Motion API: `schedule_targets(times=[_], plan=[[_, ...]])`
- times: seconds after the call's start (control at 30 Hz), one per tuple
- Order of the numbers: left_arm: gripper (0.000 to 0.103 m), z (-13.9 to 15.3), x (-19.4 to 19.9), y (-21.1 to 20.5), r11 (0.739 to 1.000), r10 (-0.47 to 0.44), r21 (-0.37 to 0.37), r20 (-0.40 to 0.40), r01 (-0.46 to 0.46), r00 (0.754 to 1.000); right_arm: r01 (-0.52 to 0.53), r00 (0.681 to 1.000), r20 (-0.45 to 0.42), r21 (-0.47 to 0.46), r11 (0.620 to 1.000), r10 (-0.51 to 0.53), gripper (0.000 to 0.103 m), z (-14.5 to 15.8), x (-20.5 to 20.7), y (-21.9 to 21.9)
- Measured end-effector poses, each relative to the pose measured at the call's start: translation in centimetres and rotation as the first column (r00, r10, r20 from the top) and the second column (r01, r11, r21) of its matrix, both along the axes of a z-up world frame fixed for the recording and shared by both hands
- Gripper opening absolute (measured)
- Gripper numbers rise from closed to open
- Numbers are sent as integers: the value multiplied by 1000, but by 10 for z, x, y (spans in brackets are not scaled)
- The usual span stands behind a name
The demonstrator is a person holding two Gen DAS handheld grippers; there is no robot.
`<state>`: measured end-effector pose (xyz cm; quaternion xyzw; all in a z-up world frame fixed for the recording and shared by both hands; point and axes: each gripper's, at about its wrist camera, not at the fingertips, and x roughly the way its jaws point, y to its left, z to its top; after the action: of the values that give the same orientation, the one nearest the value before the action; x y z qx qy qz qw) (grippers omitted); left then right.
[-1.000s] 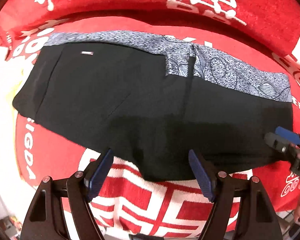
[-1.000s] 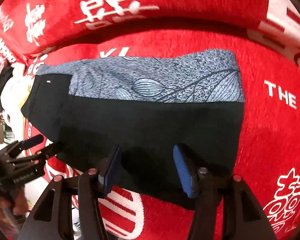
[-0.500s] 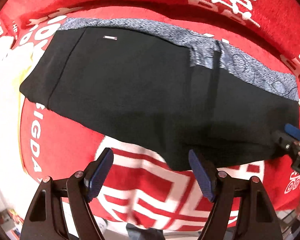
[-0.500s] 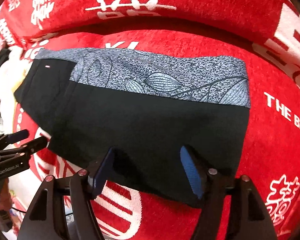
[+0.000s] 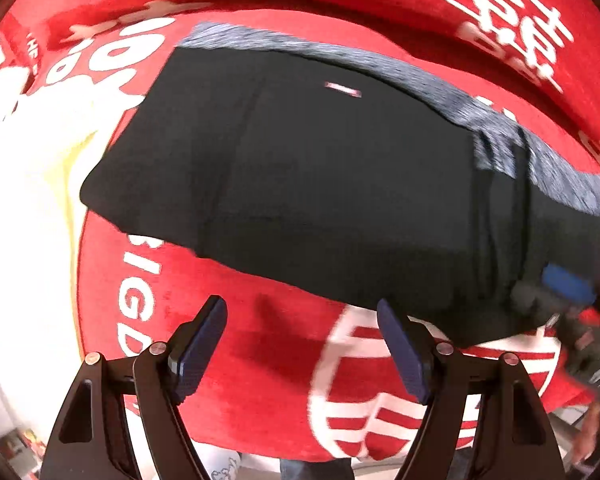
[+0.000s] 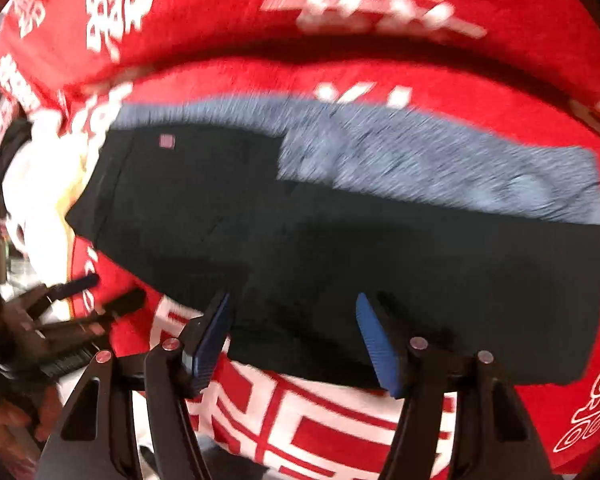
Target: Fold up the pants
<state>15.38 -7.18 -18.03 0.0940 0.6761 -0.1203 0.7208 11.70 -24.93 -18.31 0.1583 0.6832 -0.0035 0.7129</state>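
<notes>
The black pants (image 5: 320,184) lie flat and folded on the red cloth, with a grey patterned band (image 5: 500,120) along the far edge. They also show in the right wrist view (image 6: 380,248), band (image 6: 440,168) at the back. My left gripper (image 5: 302,344) is open and empty, hovering over red cloth just short of the pants' near edge. My right gripper (image 6: 294,336) is open and empty, its fingertips over the near edge of the pants. Each gripper shows at the edge of the other's view: the right one (image 5: 556,292), the left one (image 6: 100,292).
A red cloth (image 5: 260,360) with white lettering covers the surface and rises as a fold at the back (image 6: 380,8). A white and pale yellow fabric (image 5: 24,184) lies to the left of the pants. The front edge of the surface runs just below the grippers.
My left gripper has drawn back and shifted left, off the pants and over bare cloth. My right gripper has also shifted a little. Both stay open.
</notes>
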Motion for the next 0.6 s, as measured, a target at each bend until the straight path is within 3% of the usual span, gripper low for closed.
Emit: schedule_targets(times=[0.2, 0.43, 0.6], plan=[[78, -6, 12, 28, 998, 57, -16, 7, -57, 998, -139, 990, -35, -133, 981, 136, 68, -8, -9, 34], [78, -12, 20, 58, 987, 142, -79, 6, -142, 990, -118, 989, -97, -81, 990, 110, 68, -13, -13, 39], [78, -17, 25, 74, 979, 170, -114, 7, -168, 986, -164, 983, -105, -118, 979, 152, 68, -17, -17, 49]])
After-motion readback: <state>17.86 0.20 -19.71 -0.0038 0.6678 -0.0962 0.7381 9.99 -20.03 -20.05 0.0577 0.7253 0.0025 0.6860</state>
